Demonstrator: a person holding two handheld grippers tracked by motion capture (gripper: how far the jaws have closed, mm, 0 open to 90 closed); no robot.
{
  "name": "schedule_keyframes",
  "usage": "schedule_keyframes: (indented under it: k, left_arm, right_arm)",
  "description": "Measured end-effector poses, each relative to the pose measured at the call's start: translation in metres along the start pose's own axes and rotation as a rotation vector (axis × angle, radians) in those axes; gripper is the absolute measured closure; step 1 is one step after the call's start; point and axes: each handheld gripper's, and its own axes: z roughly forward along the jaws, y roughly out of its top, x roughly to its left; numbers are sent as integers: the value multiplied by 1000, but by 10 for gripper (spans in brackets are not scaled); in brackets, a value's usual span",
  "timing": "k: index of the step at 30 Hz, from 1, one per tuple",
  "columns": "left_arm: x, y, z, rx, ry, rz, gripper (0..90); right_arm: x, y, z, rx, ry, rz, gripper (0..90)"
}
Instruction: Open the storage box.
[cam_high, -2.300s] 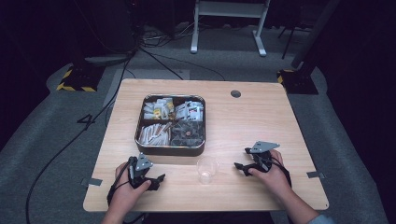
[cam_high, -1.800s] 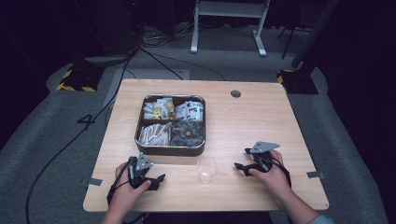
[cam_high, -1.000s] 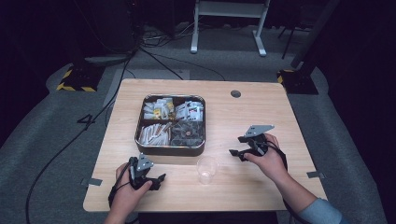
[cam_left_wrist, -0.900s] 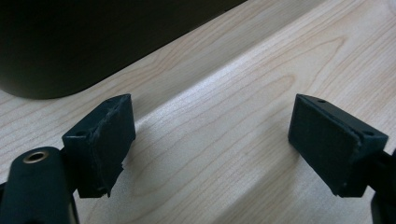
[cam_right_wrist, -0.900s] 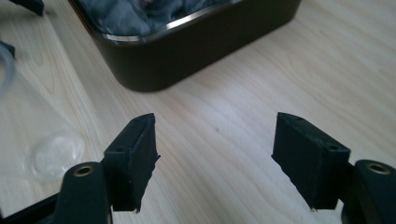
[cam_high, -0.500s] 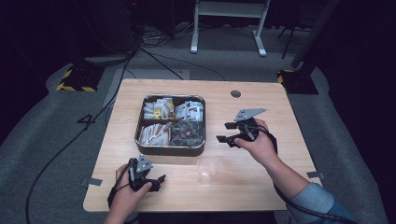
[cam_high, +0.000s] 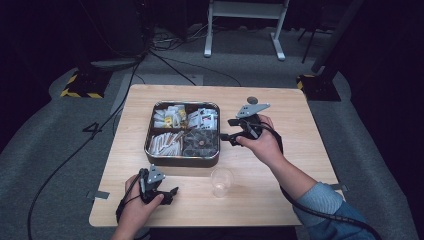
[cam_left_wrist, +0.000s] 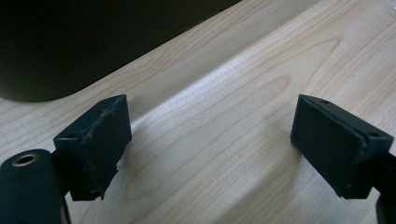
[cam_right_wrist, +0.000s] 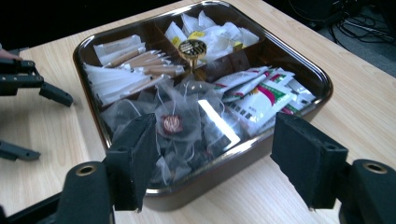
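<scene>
A dark square tray (cam_high: 181, 161) with four compartments sits at the table's middle. In the right gripper view its rim (cam_right_wrist: 324, 88) is close. Tea bags (cam_right_wrist: 173, 122) fill the near compartment, printed sachets (cam_right_wrist: 259, 101) lie to the right, and paper sticks (cam_right_wrist: 125, 70) and white packets (cam_right_wrist: 211, 31) lie behind. My right gripper (cam_high: 228, 129) hovers beside the tray's right side, pointing at it. It (cam_right_wrist: 215, 158) is open with nothing between the jaws. My left gripper (cam_high: 170, 192) rests on the wood in front of the tray. It (cam_left_wrist: 210, 140) is open and empty.
A clear plastic cup (cam_high: 221, 181) stands upright on the wooden table (cam_high: 280, 195) in front of the tray, between the two hands. The tray's dark wall (cam_left_wrist: 70, 46) lies just beyond the left jaws. A small round cap (cam_high: 252, 100) is set in the table's far side.
The right hand has lifted off the table's right front and travelled up and left to the tray's right side. The left hand has stayed put.
</scene>
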Motion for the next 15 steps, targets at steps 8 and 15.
schedule_keyframes:
  k: [8,15]
  left_arm:
    - [1,1,1,2,2,2,120]
    - [0,2,1,3,4,-4,119]
  right_arm:
    - [-5,13,21,24,10,-7,324]
    - [-9,21,46,31,35,13,313]
